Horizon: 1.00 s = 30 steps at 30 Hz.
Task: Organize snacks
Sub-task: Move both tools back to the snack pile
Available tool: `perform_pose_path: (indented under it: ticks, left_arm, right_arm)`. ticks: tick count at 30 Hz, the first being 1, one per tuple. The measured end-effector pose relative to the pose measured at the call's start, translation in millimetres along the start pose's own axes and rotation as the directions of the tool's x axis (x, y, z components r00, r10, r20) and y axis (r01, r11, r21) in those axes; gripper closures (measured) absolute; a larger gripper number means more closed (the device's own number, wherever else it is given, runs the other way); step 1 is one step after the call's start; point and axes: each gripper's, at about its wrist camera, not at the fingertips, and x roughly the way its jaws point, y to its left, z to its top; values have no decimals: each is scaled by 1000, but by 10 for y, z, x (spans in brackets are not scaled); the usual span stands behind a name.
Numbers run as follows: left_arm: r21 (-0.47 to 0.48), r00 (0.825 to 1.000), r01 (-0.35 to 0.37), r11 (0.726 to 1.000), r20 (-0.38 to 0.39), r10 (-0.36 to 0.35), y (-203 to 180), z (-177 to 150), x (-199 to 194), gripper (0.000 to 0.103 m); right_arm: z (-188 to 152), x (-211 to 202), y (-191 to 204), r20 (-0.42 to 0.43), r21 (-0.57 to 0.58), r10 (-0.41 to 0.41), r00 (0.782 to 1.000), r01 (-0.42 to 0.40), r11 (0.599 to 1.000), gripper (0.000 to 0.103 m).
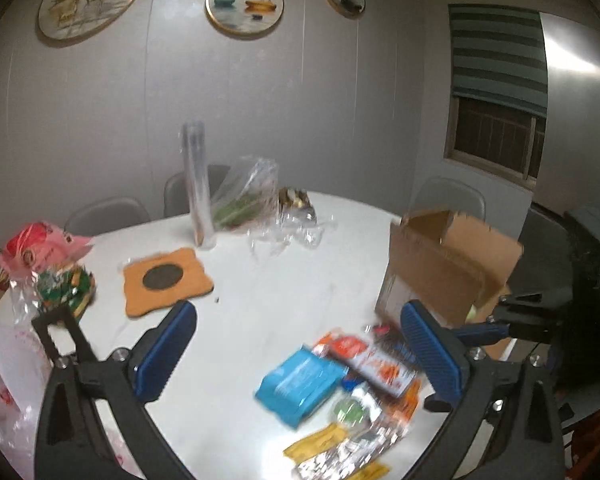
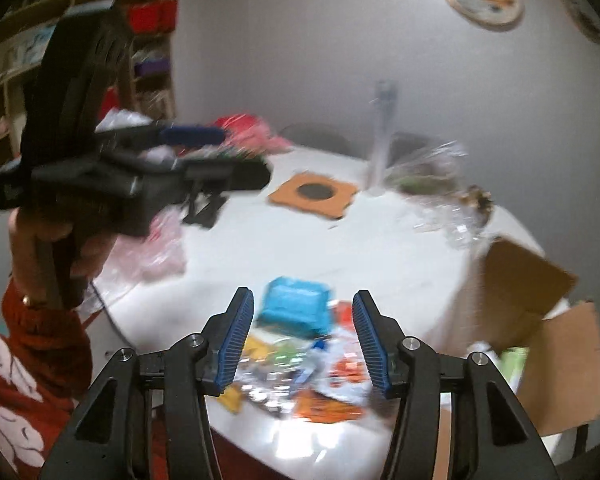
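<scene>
A pile of snack packets lies on the white table near its front edge: a blue packet (image 1: 300, 384) (image 2: 294, 306), a red and white packet (image 1: 370, 358), orange packets (image 2: 328, 408) and yellow ones (image 1: 320, 440). An open cardboard box (image 1: 448, 268) (image 2: 520, 280) stands at the table's right edge. My left gripper (image 1: 296, 320) is open and empty above the table, left of the pile. My right gripper (image 2: 304, 304) is open and empty, hovering over the pile. It also shows in the left wrist view (image 1: 512, 320) by the box.
An orange mat (image 1: 166, 280) with a dark disc lies mid-table. A tall clear tube (image 1: 198, 188) and clear plastic bags (image 1: 248, 200) stand at the back. A pink bag (image 1: 40, 248) and a green packet (image 1: 66, 288) sit at the left. Chairs stand behind.
</scene>
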Motion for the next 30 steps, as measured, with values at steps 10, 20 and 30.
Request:
perform_pose_path:
  ticks: [10, 20, 30]
  left_arm:
    - [51, 972, 147, 988, -190, -135, -67, -953, 531, 2]
    - [95, 919, 298, 950, -298, -258, -312, -1290, 833, 25]
    - [82, 896, 318, 944, -351, -272, -322, -1380, 858, 43]
  right_arm:
    - [-638, 674, 200, -130, 101, 26, 991, -13, 995, 55]
    - [-1176, 800, 192, -171, 138, -42, 984, 66, 988, 55]
    - [-1170, 806, 232, -126, 69, -141, 982, 151, 986, 54]
